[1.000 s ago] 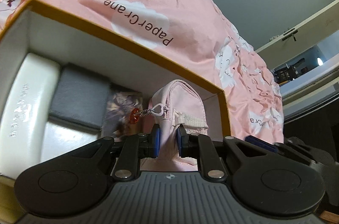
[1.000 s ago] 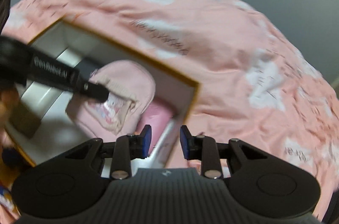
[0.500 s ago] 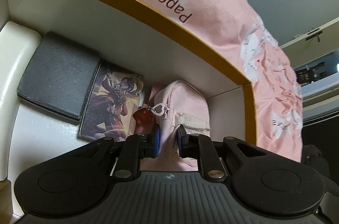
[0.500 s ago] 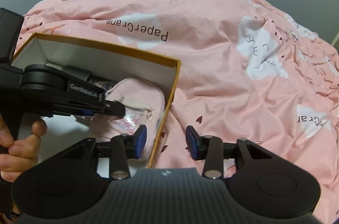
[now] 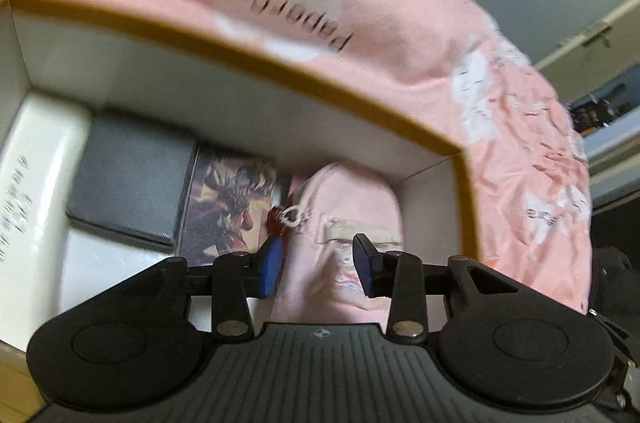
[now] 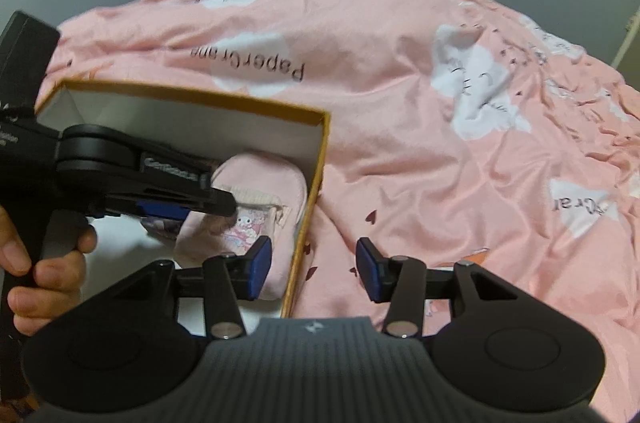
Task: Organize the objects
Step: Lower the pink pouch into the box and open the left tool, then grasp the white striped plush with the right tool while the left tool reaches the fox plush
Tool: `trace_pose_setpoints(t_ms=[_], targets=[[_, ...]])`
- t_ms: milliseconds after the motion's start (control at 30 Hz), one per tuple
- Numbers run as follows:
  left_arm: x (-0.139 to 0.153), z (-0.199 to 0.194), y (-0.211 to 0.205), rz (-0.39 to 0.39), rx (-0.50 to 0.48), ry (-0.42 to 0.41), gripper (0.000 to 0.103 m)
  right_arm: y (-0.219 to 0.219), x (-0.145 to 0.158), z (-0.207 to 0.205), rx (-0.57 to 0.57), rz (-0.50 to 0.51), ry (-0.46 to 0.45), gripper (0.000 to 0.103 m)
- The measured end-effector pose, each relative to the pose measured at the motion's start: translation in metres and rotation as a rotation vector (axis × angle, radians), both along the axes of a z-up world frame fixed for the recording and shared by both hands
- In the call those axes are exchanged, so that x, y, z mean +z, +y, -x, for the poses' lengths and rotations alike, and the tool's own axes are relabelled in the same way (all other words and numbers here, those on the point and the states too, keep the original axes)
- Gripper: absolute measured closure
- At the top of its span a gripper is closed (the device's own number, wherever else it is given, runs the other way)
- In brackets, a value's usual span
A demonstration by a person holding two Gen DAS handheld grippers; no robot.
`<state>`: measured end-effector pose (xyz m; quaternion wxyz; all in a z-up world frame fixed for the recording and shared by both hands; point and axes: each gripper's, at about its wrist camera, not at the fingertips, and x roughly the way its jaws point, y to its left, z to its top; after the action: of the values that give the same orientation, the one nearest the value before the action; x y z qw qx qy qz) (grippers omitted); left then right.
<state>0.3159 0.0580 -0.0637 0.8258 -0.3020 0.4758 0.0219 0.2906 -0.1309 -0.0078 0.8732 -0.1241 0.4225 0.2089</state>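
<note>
The left gripper (image 5: 317, 265) has just let go. A second ago its blue pads were pinched on the small pink pouch (image 5: 348, 219); now its jaws have been opening and stand roughly half apart, with the pouch between them but no pad pressing on it. The pouch lies inside the orange-rimmed cardboard box (image 5: 248, 63), in the corner by the right-hand wall, with its red zipper charm (image 5: 276, 223) pointing toward the illustrated card (image 5: 230, 199). Beside that card sit a dark grey wallet (image 5: 132, 179) and a white box (image 5: 32, 191), all lined up along the box floor.

From the right wrist view, the left gripper (image 6: 224, 201) reaches into the box (image 6: 312, 191) over the pouch (image 6: 256, 207), with the person's hand (image 6: 44, 267) on its handle. The right gripper (image 6: 312, 273) has also been opening its jaws; they are about half spread and empty, straddling the near corner of the box wall above the pink bedspread (image 6: 440, 143), touching nothing that I can see.

My reading is that the pouch's placement is effectively done: it rests in the box on its own. What remains is for the left gripper to lift clear without snagging the charm or dragging the soft fabric. The bedspread in view shows no further loose items.
</note>
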Motion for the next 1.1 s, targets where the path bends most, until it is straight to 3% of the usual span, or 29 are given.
trace_pose_setpoints(t_ms=[200, 300, 433, 600, 733, 900, 1033, 1100], targets=[[0.065, 0.063, 0.008, -0.06, -0.133, -0.164, 0.06, -0.021, 0.031, 0.057, -0.063, -0.141, -0.078, 0.054], [0.084, 0.098, 0.016, -0.052, -0.186, -0.175, 0.06, -0.029, 0.041, 0.091, -0.087, -0.205, -0.115, 0.054], [0.094, 0.151, 0.03, -0.069, -0.184, -0.186, 0.06, -0.036, 0.042, 0.14, -0.107, -0.277, -0.123, 0.054], [0.08, 0.202, 0.036, -0.154, -0.148, -0.155, 0.06, -0.03, 0.015, 0.177, -0.122, -0.328, -0.024, 0.054], [0.056, 0.228, 0.029, -0.213, -0.199, -0.092, 0.06, -0.011, -0.017, 0.203, -0.13, -0.273, 0.035, 0.054], [0.026, 0.246, 0.016, -0.273, -0.272, -0.03, 0.054, 0.003, -0.046, 0.23, -0.121, -0.197, 0.053, 0.055], [0.014, 0.253, 0.005, -0.293, -0.291, 0.0, 0.053, 0.001, -0.059, 0.235, -0.137, -0.177, 0.081, 0.063], [0.012, 0.255, -0.005, -0.317, -0.318, -0.003, 0.045, -0.001, -0.061, 0.234, -0.142, -0.179, 0.091, 0.063]])
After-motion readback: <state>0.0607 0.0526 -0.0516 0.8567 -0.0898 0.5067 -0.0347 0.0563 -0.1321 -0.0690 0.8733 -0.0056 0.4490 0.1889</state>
